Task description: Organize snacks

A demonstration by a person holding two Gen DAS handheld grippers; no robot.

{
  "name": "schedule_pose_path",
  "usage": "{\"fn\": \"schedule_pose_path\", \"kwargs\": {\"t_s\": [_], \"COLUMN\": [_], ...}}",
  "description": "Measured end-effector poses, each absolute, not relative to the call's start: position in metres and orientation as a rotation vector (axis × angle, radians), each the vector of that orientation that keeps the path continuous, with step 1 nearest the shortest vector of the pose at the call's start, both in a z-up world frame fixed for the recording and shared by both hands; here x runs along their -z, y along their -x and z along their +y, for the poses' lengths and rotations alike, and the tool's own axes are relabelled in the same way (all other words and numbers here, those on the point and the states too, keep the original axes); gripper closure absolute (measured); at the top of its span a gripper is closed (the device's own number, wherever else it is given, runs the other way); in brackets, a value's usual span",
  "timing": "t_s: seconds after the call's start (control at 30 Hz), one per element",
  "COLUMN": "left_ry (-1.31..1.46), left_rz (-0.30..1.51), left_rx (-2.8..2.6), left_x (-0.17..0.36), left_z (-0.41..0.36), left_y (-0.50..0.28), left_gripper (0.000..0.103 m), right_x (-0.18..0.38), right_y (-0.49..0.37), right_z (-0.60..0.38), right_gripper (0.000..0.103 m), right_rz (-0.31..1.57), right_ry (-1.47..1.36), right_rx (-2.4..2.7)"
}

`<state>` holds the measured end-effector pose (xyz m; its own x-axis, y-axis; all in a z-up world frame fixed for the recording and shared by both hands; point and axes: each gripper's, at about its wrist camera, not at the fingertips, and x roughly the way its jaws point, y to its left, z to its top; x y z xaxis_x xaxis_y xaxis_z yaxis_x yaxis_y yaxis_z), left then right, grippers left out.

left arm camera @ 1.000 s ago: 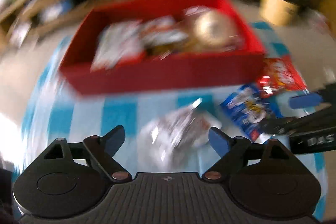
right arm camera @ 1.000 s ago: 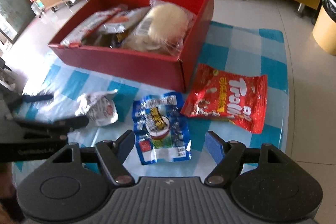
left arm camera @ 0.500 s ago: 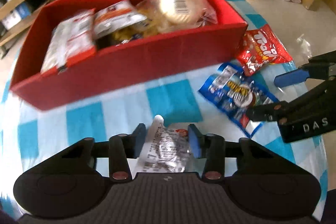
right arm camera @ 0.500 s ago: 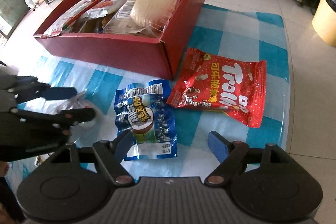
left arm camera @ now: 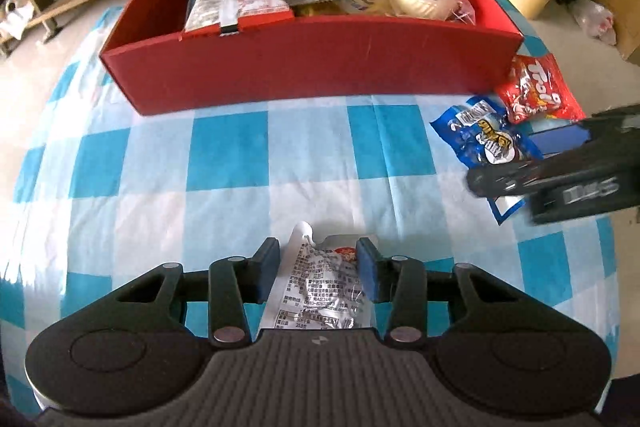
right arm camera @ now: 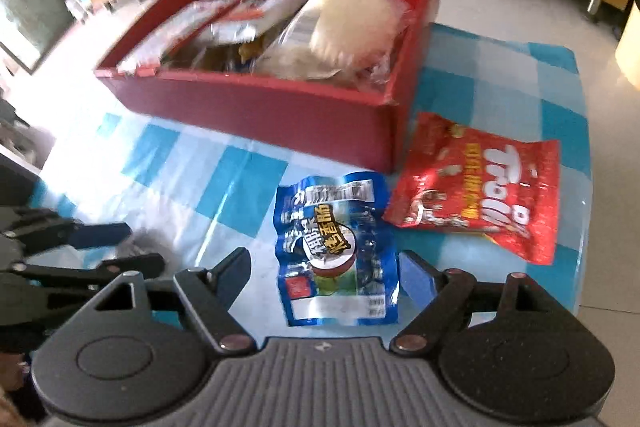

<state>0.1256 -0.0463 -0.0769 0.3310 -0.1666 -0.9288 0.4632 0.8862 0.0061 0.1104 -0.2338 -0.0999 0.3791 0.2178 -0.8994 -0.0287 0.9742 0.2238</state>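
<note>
A silver snack packet [left arm camera: 320,287] is clamped between the pads of the left gripper [left arm camera: 318,267] over the checked cloth [left arm camera: 224,163], while the right gripper [right arm camera: 326,275] is spread wide around the blue packet [right arm camera: 336,251] near the red box's [right arm camera: 280,111] front right corner.

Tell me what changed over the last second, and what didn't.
The left gripper closed its wide-open fingers on the silver packet. The right gripper moved in over the blue packet, fingers open either side. The red box and red bag stayed put.
</note>
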Motion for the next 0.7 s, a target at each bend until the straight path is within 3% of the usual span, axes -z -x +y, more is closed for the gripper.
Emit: {"fn": "schedule_pose_path", "kwargs": {"t_s": [0.03, 0.1, 0.13, 0.2, 0.43, 0.5, 0.53, 0.6, 0.7], "left_ry": [-0.306, -0.329, -0.339, -0.345, -0.276, -0.273, -0.272, -0.283, -0.286], "left_rz": [1.158, 1.147, 1.138, 1.139, 1.182, 1.183, 1.182, 1.171, 1.168], "left_rx": [0.418, 0.405, 0.394, 0.374, 0.35, 0.35, 0.352, 0.373, 0.397], "left_x": [0.077, 0.079, 0.08, 0.084, 0.09, 0.089, 0.088, 0.082, 0.074], "left_z": [-0.046, -0.046, -0.046, -0.041, -0.026, -0.027, -0.027, -0.03, -0.033], "left_y": [-0.124, -0.123, -0.124, -0.127, -0.136, -0.135, -0.133, -0.129, -0.121], "left_gripper": [0.048, 0.028, 0.024, 0.01, 0.002, 0.005, 0.007, 0.027, 0.053], "right_x": [0.102, 0.105, 0.107, 0.112, 0.114, 0.112, 0.109, 0.104, 0.099], "right_y": [-0.111, -0.113, -0.113, -0.114, -0.119, -0.118, -0.114, -0.109, -0.102], "right_z": [-0.228, -0.22, -0.218, -0.213, -0.209, -0.211, -0.212, -0.209, -0.205], "right_gripper": [0.02, 0.011, 0.0, 0.0, 0.0, 0.004, 0.012, 0.031, 0.035], "right_rz": [1.17, 1.163, 1.166, 1.182, 1.184, 1.177, 1.17, 1.153, 1.152], "right_ry": [-0.147, -0.089, -0.088, -0.046, -0.013, -0.019, -0.014, -0.008, -0.018], "right_rx": [-0.151, -0.135, -0.136, -0.123, -0.097, -0.097, -0.098, -0.096, -0.093]}}
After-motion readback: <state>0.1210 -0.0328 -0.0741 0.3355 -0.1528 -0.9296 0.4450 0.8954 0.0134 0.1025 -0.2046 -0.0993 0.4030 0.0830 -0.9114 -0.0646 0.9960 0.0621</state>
